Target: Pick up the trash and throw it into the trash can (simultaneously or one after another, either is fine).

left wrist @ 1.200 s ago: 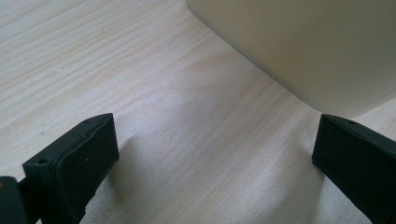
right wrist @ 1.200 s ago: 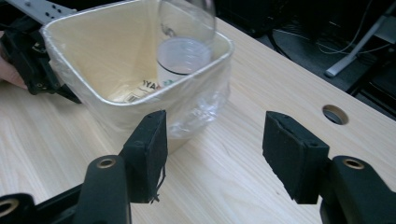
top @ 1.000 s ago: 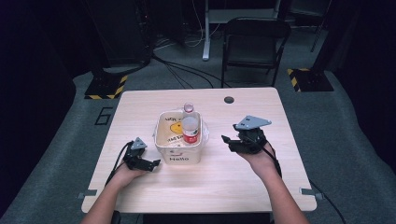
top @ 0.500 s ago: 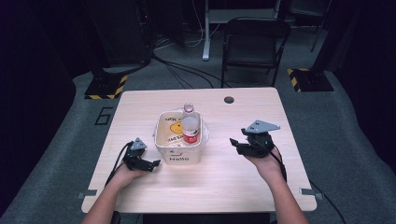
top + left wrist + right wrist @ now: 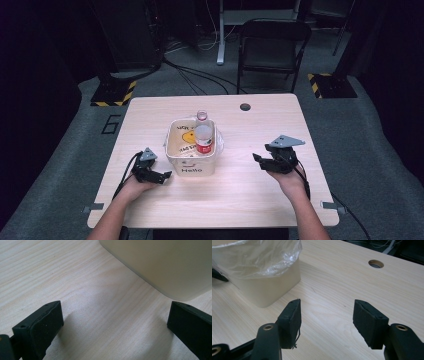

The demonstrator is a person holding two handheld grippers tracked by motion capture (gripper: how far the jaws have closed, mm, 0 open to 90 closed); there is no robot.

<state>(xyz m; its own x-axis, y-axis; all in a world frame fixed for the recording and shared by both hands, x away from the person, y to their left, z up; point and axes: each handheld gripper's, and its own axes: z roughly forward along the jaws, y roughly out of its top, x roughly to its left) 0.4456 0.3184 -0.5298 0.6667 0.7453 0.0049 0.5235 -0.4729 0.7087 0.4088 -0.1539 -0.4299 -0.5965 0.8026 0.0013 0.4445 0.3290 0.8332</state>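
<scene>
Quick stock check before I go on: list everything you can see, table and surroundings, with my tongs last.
bin: one, cream, mid-table, "Hello" on its front.
bag: one, clear plastic, lining the bin.
bottle: one, clear with red label, standing in the bin.
table: one, light wood, round hole near its far edge.
chair: one, black, behind the table.
cables: several, black, on the floor beyond the table.
left tongs: black, open, on the table beside the bin.
right tongs: black, open, nothing between them, right of the bin.
</scene>
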